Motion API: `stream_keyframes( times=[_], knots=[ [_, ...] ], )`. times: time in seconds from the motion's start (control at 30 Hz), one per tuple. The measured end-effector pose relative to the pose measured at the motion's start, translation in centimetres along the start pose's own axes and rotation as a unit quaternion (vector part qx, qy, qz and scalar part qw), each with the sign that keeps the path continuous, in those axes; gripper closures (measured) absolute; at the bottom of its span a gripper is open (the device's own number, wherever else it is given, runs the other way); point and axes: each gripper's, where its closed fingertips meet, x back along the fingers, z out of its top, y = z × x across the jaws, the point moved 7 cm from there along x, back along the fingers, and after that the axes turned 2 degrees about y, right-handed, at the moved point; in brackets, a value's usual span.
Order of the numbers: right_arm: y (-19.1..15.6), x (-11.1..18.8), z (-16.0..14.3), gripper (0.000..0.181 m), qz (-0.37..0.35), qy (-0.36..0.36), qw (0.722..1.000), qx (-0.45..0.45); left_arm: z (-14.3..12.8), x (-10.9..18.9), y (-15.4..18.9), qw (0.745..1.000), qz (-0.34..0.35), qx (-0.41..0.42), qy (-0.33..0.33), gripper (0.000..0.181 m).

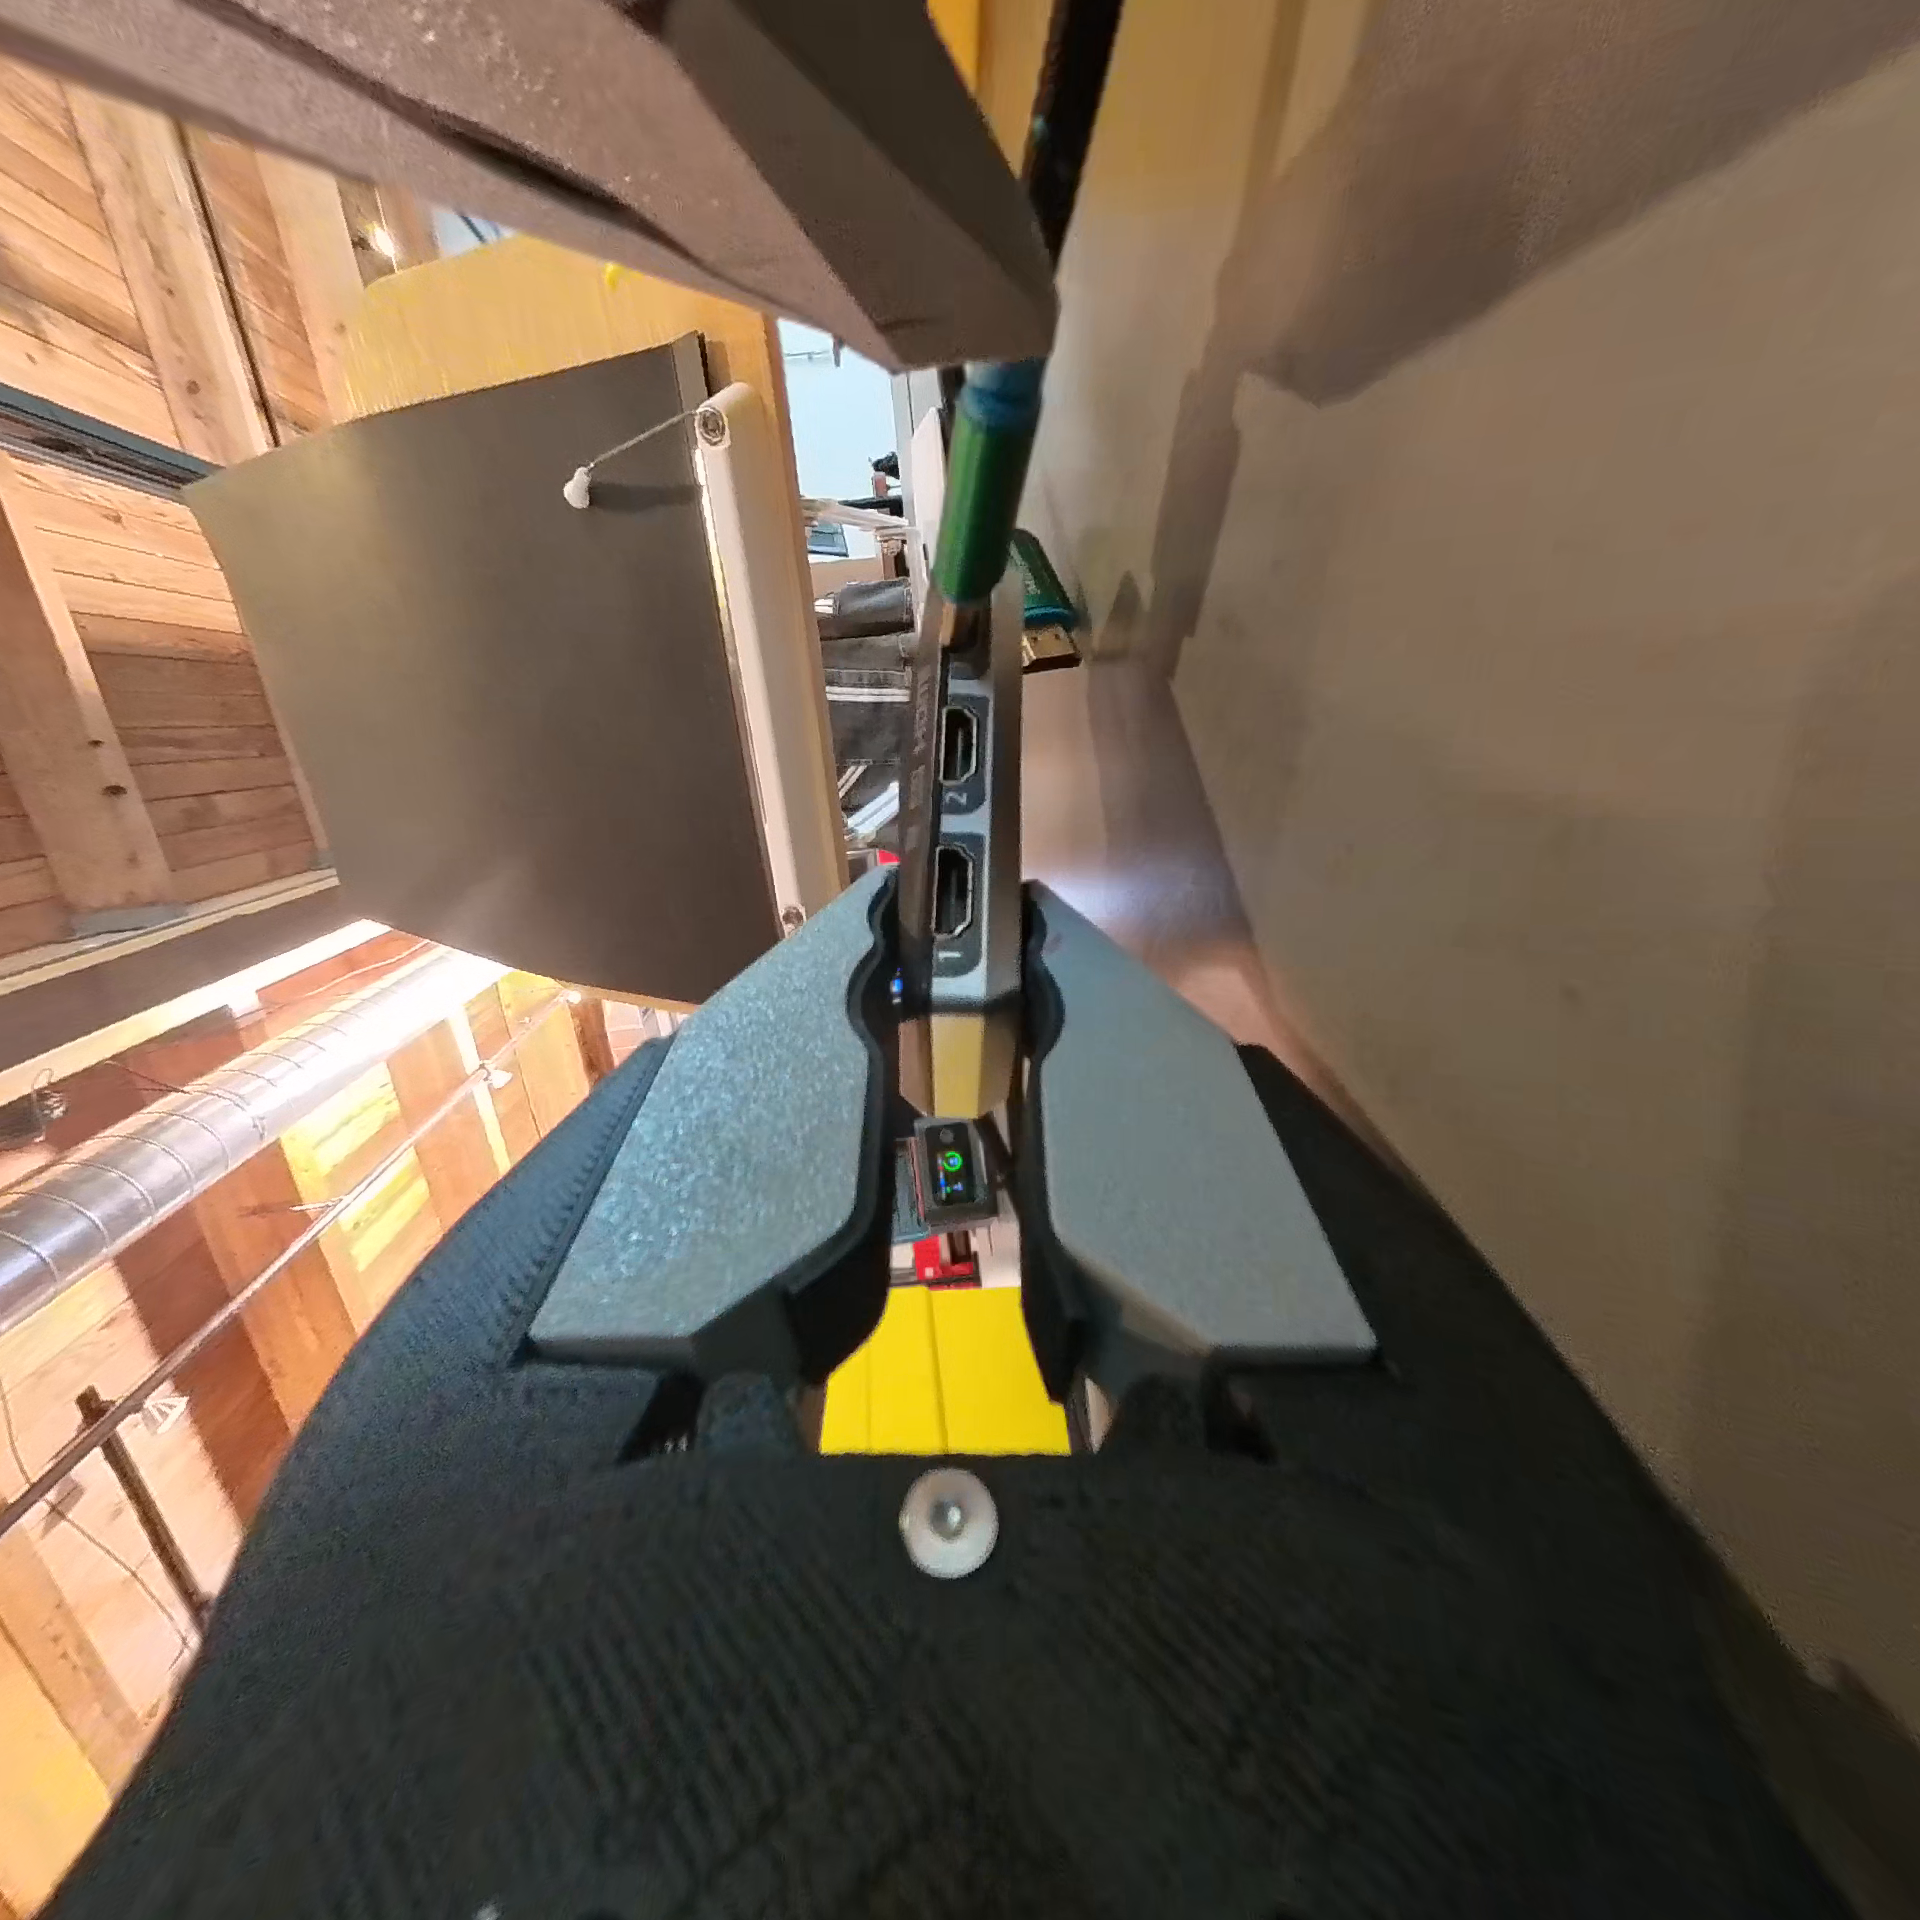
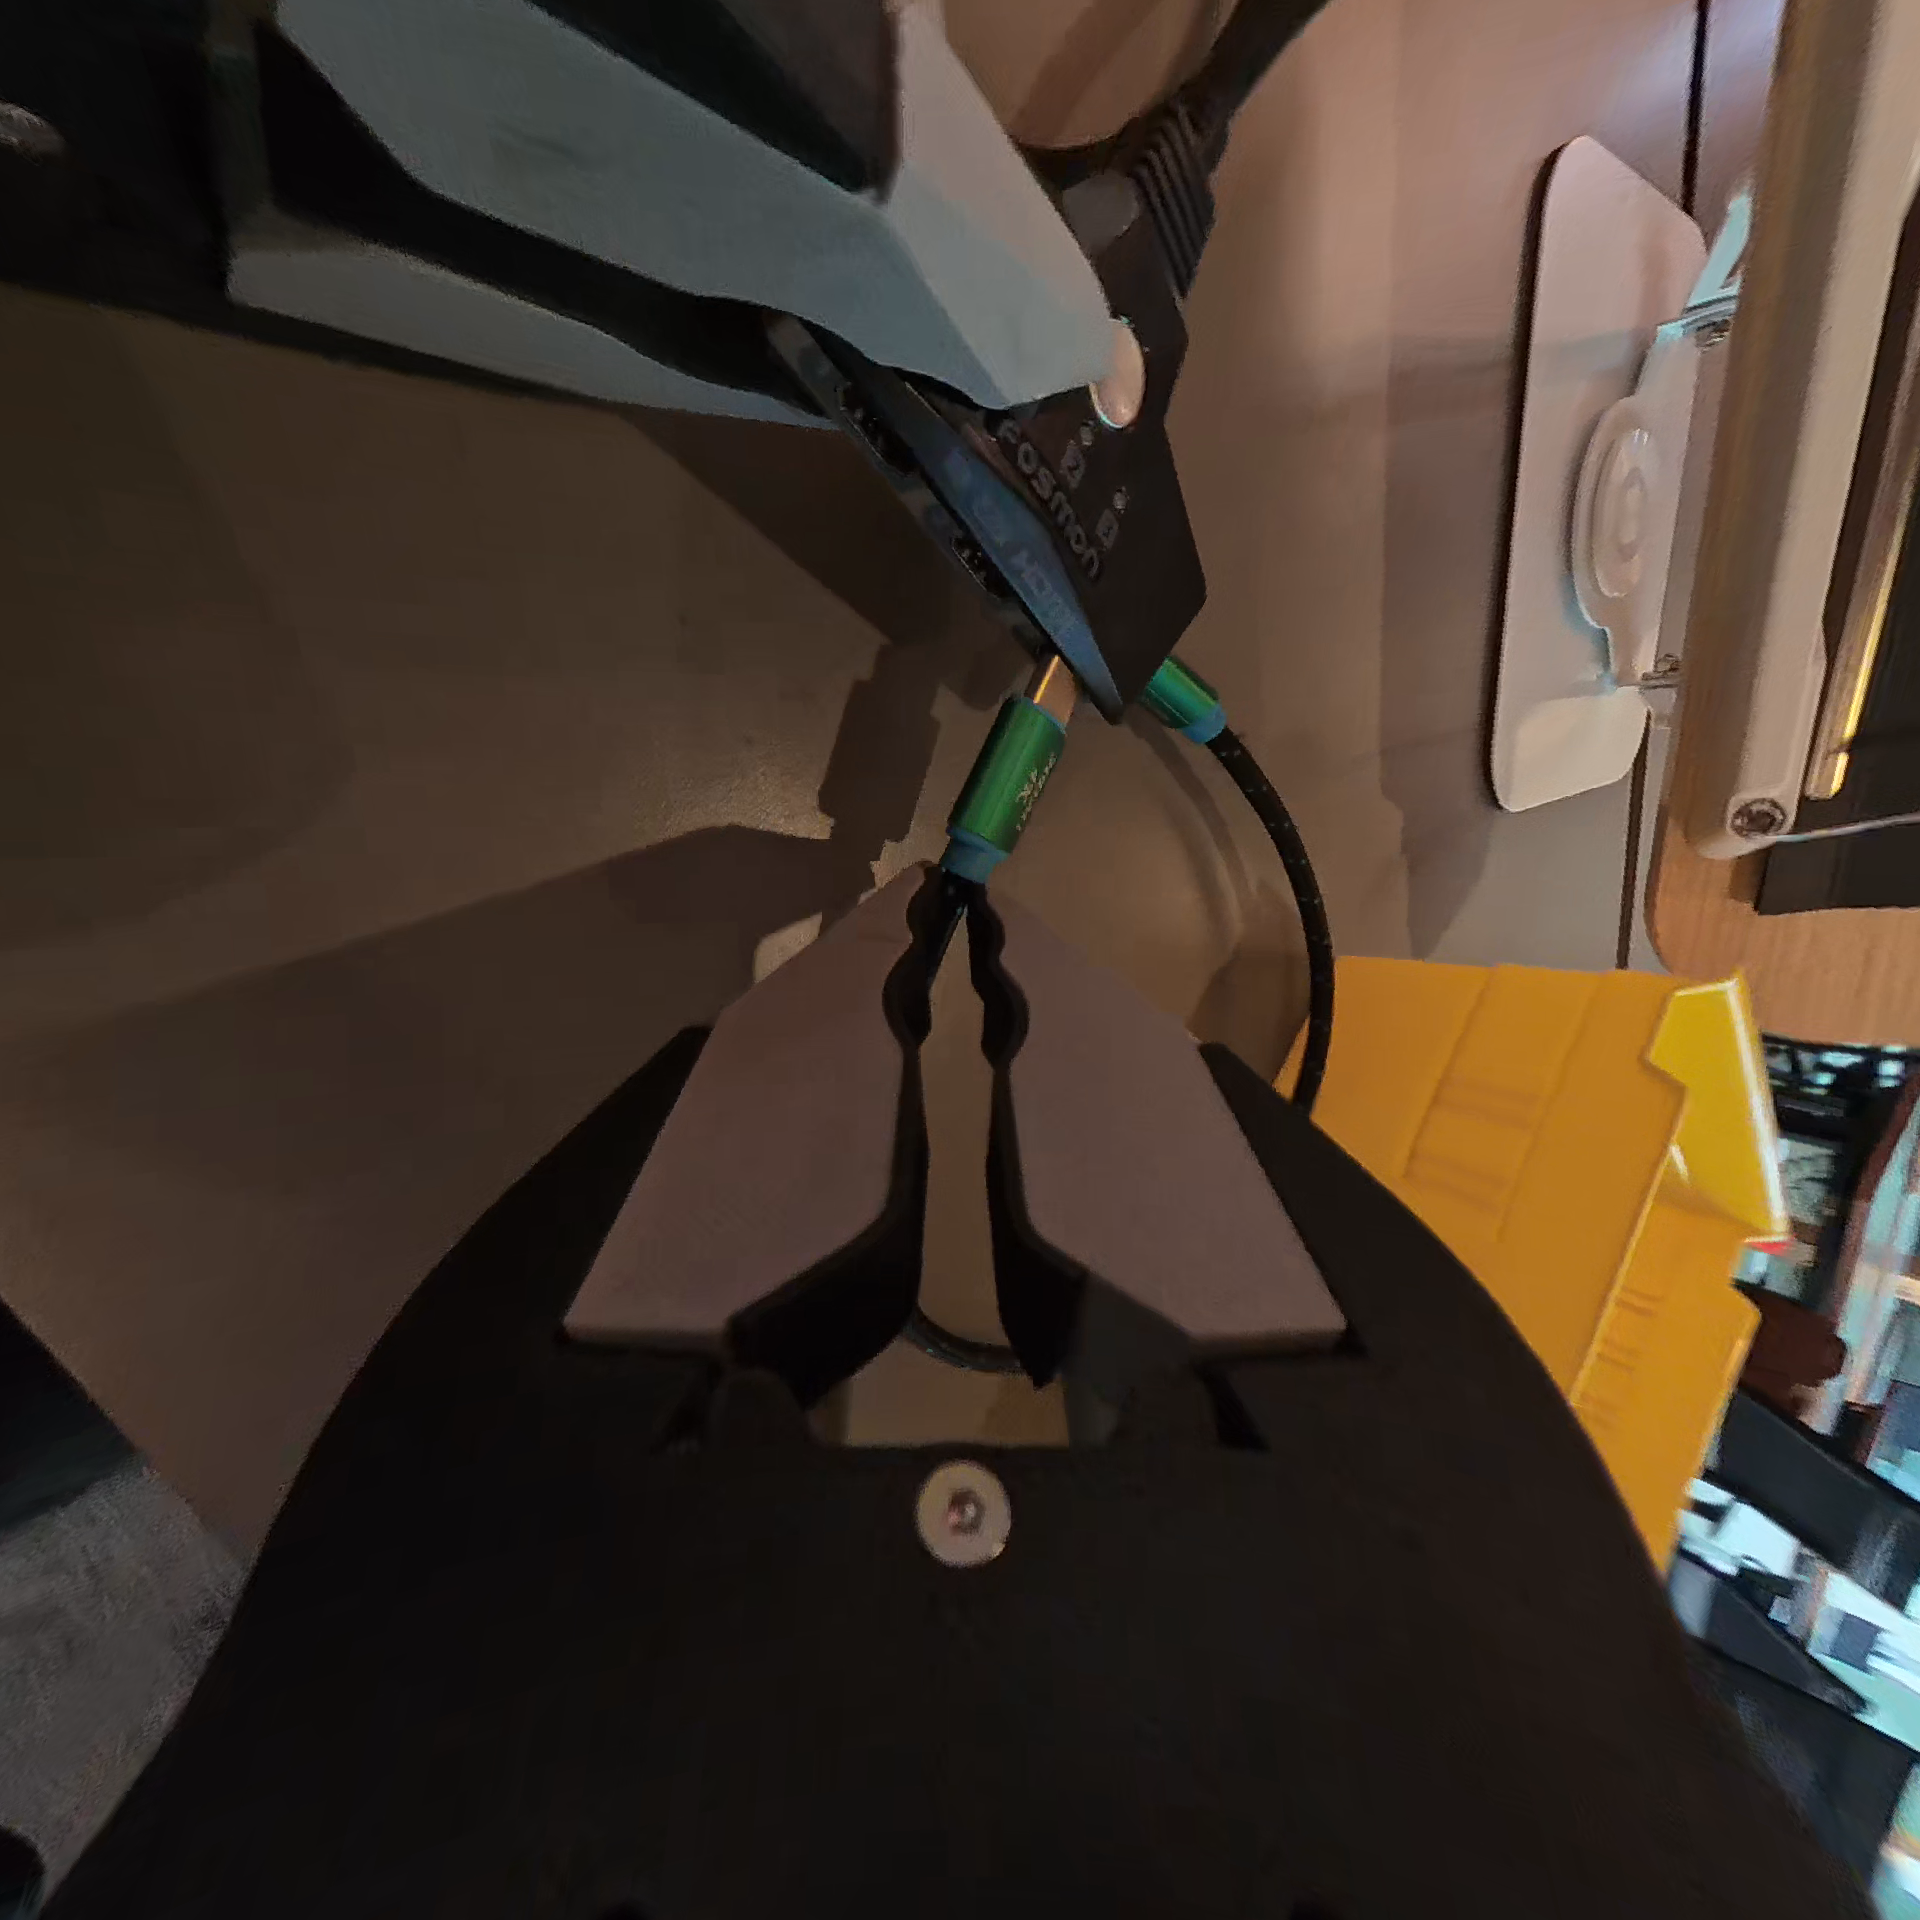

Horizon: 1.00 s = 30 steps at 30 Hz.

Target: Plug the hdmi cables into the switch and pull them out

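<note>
Left gripper (image 1: 961, 940) clamped on black HDMI switch (image 1: 966, 790), right gripper (image 2: 951, 914) pinched braided cable (image 2: 948, 914) behind green plug (image 2: 1013, 774), plug partly seated, second green plug (image 1: 1044, 592) lay near on beige table (image 1: 1558, 831).

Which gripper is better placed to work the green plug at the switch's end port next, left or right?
Right. The right gripper is shut on the black braided cable just behind the green metal HDMI plug, whose tip sits at the black HDMI switch box. The left gripper is clamping the switch, so it serves best as the brace.
</note>
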Motion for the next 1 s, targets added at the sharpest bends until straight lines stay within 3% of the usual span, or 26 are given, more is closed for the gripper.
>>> stream_keyframes(
  times=[0.13,0.3,0.47,0.7,0.83,1.0],
  knots=[
    [-0.4,-0.4,0.6,0.180,-0.008,-0.044,0.996,0.072,0.0,0.0,0.0,1.000,-0.002,0.002,0.001,0.163],
    [0.3,-0.6,0.5,0.180,0.021,-0.062,0.995,0.072,0.1,0.2,0.0,1.000,-0.007,0.009,0.010,0.163],
    [1.1,-0.6,0.4,0.180,-0.005,-0.111,0.986,0.120,0.4,0.4,-0.1,0.999,-0.018,0.033,0.025,0.163],
    [1.0,0.2,1.1,0.181,0.055,-0.059,0.995,0.053,0.3,0.2,0.4,0.998,-0.044,0.036,0.021,0.162],
    [1.3,0.0,0.9,0.181,0.033,-0.053,0.998,0.027,0.2,0.1,0.4,0.998,-0.042,0.036,0.016,0.162],
    [0.7,0.4,1.5,0.181,0.001,-0.059,0.995,0.086,0.2,0.1,0.4,0.998,-0.046,0.037,0.019,0.163]
  ],
)
